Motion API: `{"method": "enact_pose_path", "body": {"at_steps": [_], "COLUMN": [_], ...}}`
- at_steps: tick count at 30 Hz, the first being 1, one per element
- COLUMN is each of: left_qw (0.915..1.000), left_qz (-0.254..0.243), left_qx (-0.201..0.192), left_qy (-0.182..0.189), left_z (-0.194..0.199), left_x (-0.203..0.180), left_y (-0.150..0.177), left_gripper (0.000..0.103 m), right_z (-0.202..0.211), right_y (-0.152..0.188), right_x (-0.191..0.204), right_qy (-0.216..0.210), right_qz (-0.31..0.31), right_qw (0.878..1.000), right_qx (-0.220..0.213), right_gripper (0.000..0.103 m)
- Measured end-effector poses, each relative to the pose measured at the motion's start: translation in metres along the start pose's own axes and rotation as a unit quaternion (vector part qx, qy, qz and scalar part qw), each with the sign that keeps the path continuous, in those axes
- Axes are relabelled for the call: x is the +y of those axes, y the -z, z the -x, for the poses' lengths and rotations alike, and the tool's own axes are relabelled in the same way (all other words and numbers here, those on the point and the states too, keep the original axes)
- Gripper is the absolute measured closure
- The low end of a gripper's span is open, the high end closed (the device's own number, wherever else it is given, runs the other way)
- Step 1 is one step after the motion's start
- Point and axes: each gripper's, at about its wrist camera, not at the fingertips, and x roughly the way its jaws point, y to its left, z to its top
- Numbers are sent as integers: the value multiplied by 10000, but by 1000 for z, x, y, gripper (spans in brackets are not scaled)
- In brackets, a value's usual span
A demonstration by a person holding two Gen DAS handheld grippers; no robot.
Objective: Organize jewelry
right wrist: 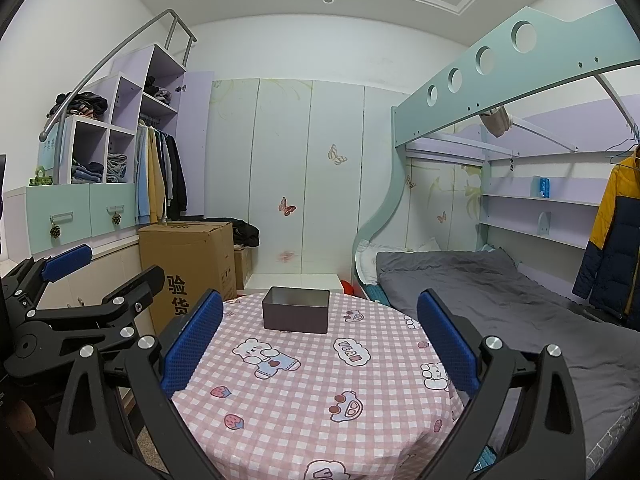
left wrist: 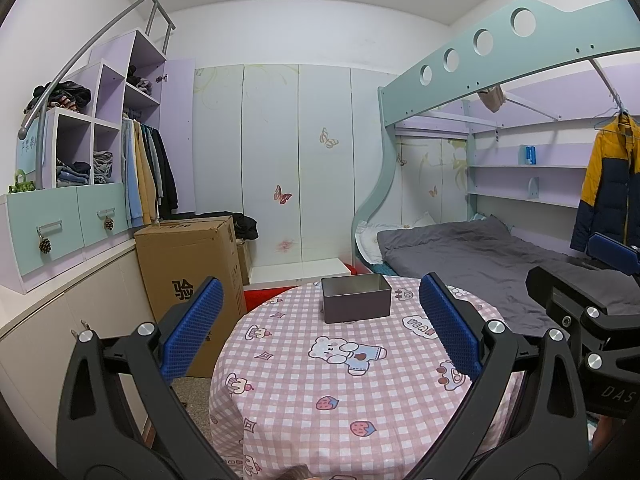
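Note:
A grey open-topped metal box (left wrist: 356, 298) stands at the far side of a round table with a pink checked cartoon cloth (left wrist: 304, 392). It also shows in the right wrist view (right wrist: 296, 309), on the same cloth (right wrist: 320, 400). No jewelry is visible. My left gripper (left wrist: 320, 328) is open and empty, held above the near part of the table, well short of the box. My right gripper (right wrist: 320, 340) is open and empty, also short of the box. The right gripper shows at the right edge of the left view (left wrist: 592, 280), and the left gripper at the left edge of the right view (right wrist: 108, 272).
A tall cardboard box (left wrist: 192, 272) stands left of the table beside low cabinets (left wrist: 60, 320). A bunk bed with a grey cover (left wrist: 480, 256) lies to the right. White wardrobe doors (left wrist: 296, 168) fill the back wall. A yellow and navy jacket (left wrist: 608, 176) hangs at far right.

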Motion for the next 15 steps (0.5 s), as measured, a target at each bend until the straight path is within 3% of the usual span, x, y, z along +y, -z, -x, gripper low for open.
{"method": "enact_pose_path", "body": {"at_steps": [15], "left_qw": [10000], "left_qz": [2], "left_qx": [1], "left_qy": [7], "left_z": [-1], "left_x": [0], "left_y": [0], "left_gripper": [7], "right_z": [0], "right_y": [0], "right_x": [0], "right_qy": [1], "right_qz": [0], "right_qw": [10000], "right_qx": [0], "right_gripper": [9]}}
